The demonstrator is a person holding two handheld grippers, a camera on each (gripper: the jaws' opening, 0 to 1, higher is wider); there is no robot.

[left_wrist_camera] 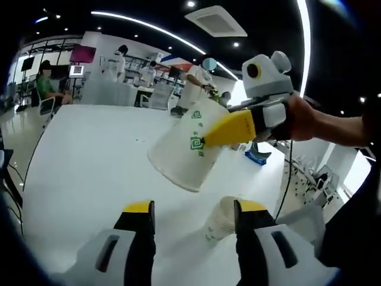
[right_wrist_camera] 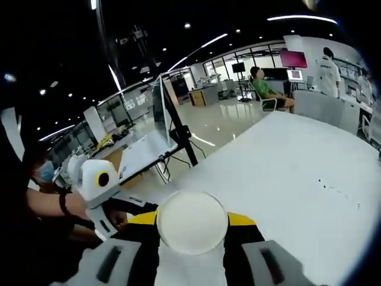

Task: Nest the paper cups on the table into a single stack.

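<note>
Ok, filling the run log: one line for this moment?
right hand-held gripper: shut on paper cup, held tilted above table | left hand-held gripper: open, second cup beside it | not nested yet

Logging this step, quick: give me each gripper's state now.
Left gripper: open, holding nothing.
Right gripper: closed on a paper cup.

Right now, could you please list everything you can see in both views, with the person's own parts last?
Held paper cup: one, white with green print, tilted in the air above the table; its round base faces the right gripper view.
Second paper cup: one, white, on the table beside the left gripper's jaw.
Table: one, white.
Office chair: one, beyond the table.
People: several, in the background.
Right gripper: yellow-tipped, shut on the held cup.
Left gripper: yellow-tipped, open.
Hand: one, holding the right gripper.
</note>
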